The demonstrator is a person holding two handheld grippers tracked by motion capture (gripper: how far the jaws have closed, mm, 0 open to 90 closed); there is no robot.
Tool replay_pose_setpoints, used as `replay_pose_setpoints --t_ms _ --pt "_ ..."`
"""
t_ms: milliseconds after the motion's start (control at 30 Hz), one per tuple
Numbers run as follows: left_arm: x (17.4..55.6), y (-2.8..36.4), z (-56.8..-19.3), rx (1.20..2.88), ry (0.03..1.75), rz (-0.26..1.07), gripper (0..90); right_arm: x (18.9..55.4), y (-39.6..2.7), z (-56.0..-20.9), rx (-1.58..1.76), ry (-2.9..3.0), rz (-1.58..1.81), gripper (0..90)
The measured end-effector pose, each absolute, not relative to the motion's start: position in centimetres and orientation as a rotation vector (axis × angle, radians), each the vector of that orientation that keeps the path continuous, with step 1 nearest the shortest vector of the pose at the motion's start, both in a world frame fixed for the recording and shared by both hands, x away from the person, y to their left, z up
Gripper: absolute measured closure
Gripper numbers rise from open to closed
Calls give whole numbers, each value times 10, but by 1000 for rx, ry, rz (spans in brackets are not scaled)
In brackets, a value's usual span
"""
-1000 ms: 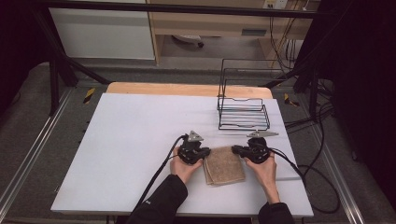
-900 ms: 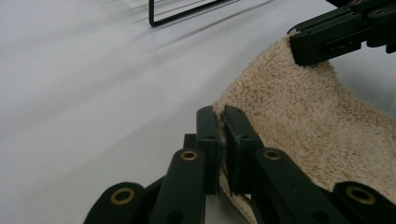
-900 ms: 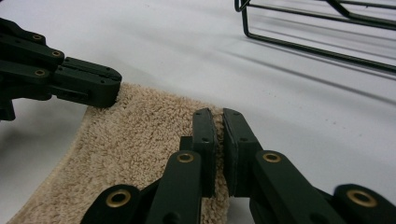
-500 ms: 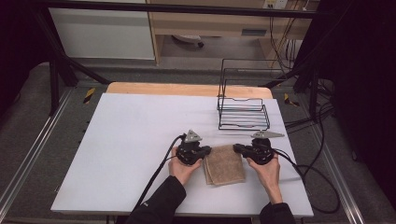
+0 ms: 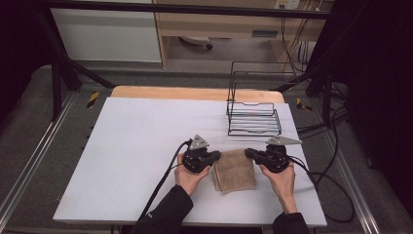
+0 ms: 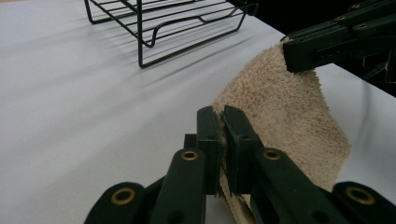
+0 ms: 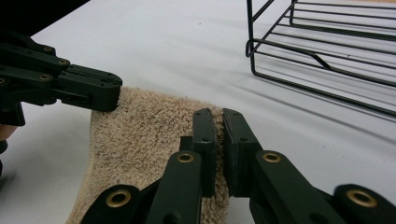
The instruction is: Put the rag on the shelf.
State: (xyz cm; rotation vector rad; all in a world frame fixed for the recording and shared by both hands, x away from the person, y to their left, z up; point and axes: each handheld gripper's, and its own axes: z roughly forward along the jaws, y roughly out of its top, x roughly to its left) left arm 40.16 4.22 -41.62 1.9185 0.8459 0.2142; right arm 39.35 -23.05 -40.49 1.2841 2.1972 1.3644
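Both grippers have slid a little toward the near edge since a second ago, and the towel (image 5: 235,170) between them has come along, its far corners now pinched and drawn taut.

On the table (image 5: 136,146), open room lies from 7 to 11 o'clock of the towel: the whole left half of the white top is bare. At 1 o'clock stands the rack (image 5: 253,117), near but apart from the right gripper (image 5: 249,153). The near edge runs close behind both hands; the right edge is close at 3 o'clock, with cables hanging over it.

Lying right of centre toward the near edge, the towel is a tan terry rectangle, folded, with a doubled hem along its left side. Its far edge is lifted off the table between the two grips.

In the left gripper view, the left gripper (image 6: 223,122) has its jaws closed on the towel's edge, cloth squeezed in the narrow slit, and the towel (image 6: 285,112) arches up to the other jaws at 2 o'clock. The right gripper view shows the right gripper (image 7: 219,127) with jaws narrow on the opposite corner, though the pile hides the actual bite. From above, the high view gives the left gripper (image 5: 215,156) and the towel's whole outline; fold layers show better in the gripper views.
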Motion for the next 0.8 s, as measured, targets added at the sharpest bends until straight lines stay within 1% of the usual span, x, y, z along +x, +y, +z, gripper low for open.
replay_pose_setpoints --t_ms 800 --pt "394 39 -387 1886 783 266 852 379 -235 -375 1219 2112 1409 849"
